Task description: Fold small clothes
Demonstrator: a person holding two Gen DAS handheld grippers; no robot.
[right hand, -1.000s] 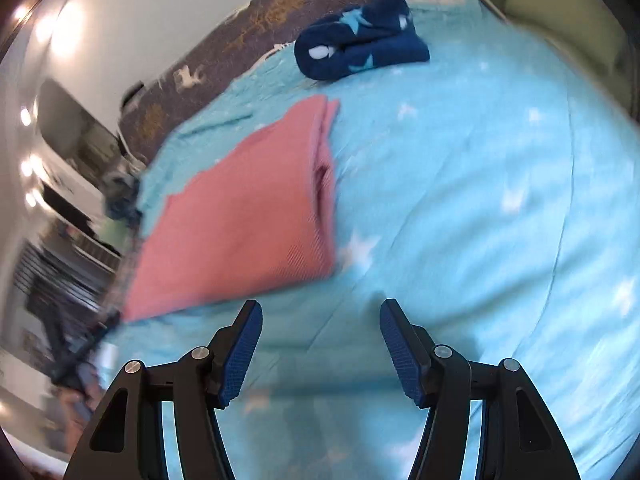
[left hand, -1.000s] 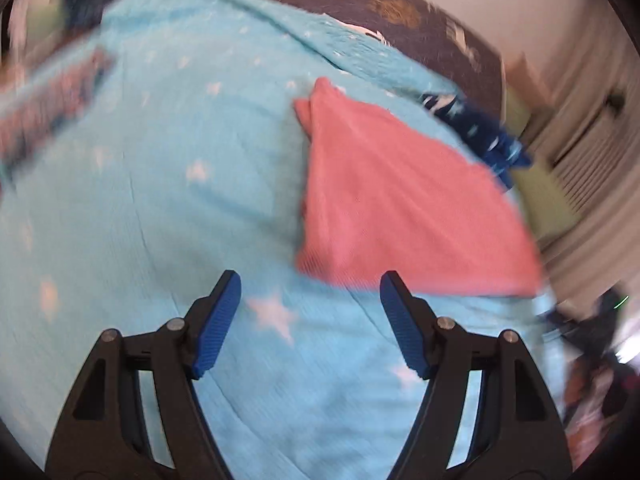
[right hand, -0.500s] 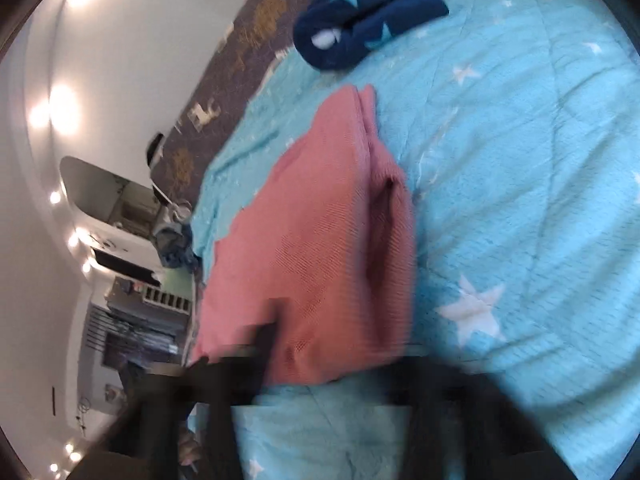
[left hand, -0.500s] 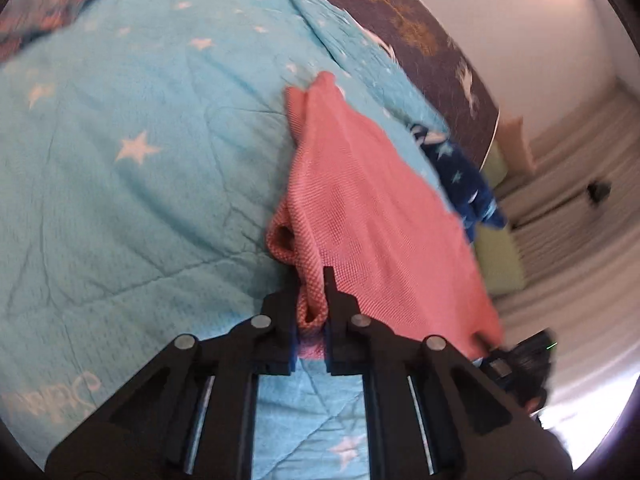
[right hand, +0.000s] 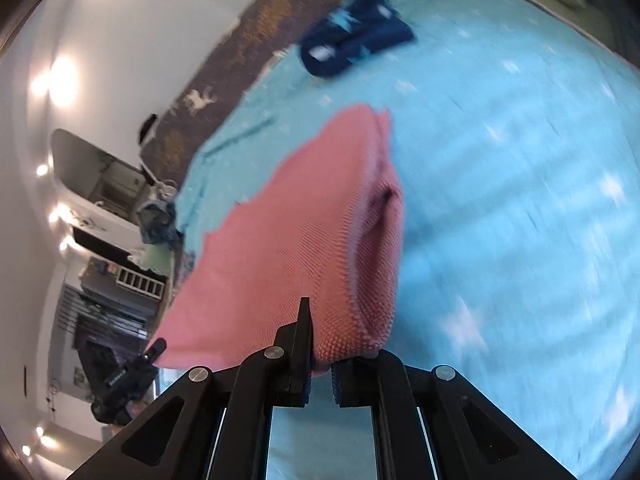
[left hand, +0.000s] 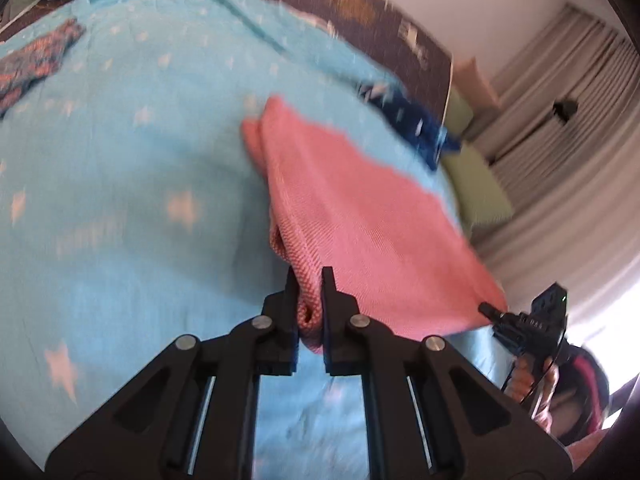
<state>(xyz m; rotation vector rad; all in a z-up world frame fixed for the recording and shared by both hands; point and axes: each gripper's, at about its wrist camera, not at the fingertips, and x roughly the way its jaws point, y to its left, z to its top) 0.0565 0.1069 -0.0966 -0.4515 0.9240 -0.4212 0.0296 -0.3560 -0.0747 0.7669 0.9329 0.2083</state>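
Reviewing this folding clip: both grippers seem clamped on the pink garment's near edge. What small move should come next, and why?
Probably lift the near edge and carry it away, toward the far edge, to fold the pink garment in half. The left gripper and right gripper are each shut on near-edge fabric, which bunches up between the jaws, while the rest lies flat on the blue star blanket. The navy clothing lies beyond it, apart.

The left gripper (left hand: 307, 280) has its jaws nearly together, pinching a fold of pink cloth (left hand: 372, 232) between the fingertips. The right gripper (right hand: 320, 344) is likewise clamped on the cloth's near edge, its left finger (right hand: 305, 320) lying over the fabric
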